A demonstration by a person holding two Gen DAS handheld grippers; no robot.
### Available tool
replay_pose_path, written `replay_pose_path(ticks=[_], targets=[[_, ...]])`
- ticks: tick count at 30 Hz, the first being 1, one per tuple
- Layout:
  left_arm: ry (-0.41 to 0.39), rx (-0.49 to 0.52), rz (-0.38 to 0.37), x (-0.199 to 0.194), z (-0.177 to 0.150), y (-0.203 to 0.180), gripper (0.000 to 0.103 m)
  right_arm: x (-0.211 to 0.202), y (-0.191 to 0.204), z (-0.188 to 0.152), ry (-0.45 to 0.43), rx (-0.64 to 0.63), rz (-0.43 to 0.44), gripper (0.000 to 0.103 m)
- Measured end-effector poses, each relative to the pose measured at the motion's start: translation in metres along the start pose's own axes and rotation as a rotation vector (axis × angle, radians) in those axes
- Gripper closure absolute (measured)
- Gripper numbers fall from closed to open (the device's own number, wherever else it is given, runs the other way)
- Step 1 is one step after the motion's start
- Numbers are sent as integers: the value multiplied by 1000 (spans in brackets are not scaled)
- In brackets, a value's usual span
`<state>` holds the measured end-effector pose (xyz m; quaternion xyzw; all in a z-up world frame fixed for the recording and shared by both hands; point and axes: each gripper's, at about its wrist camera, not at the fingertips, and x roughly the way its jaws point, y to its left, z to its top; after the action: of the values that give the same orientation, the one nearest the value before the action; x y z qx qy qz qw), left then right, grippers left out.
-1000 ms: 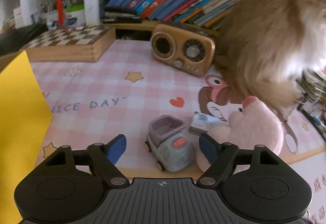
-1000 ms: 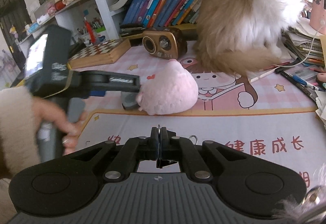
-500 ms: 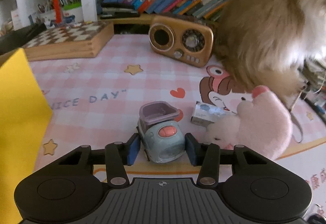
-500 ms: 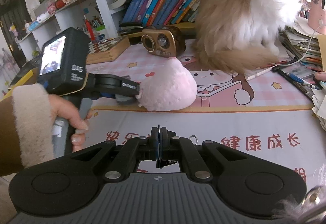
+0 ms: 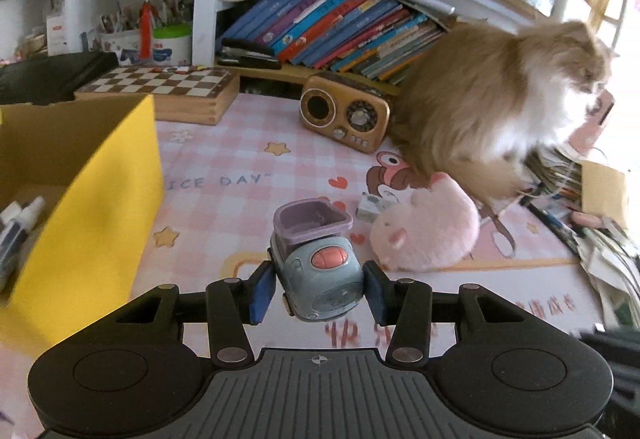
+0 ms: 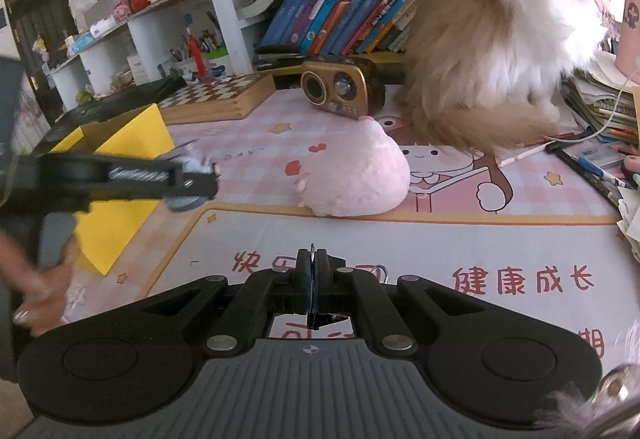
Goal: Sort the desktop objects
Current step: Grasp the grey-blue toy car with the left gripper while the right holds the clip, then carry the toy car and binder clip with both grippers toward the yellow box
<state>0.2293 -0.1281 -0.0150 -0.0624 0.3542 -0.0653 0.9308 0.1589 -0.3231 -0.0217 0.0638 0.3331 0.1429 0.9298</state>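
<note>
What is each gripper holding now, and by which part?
The left gripper holds the toy truck by its cab sides. The right gripper is shut on nothing.

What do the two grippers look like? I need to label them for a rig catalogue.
Both grippers are matte black with a ribbed grey base plate, two round discs and silver pivot bolts. The left gripper has blue pads on its fingers; the right gripper shows blue edges too.

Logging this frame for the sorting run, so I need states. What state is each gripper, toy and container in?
left gripper: shut on the toy truck, lifted off the mat
toy truck: gripped at its sides, its purple bin empty
right gripper: shut, holding nothing
yellow box: open-topped, bottles inside
pink plush: lying on the mat
cat: sitting upright
</note>
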Motion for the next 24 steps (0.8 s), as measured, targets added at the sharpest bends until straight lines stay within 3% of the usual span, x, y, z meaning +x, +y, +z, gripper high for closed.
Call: replay_pose_path(ticks=[7, 24], targets=[[-28, -11, -28, -43, -23, 13, 57, -18, 20, -6, -12, -26, 11, 101], [-29, -4, -80, -98, -59, 56, 57, -39, 92, -23, -22, -56, 12, 101]])
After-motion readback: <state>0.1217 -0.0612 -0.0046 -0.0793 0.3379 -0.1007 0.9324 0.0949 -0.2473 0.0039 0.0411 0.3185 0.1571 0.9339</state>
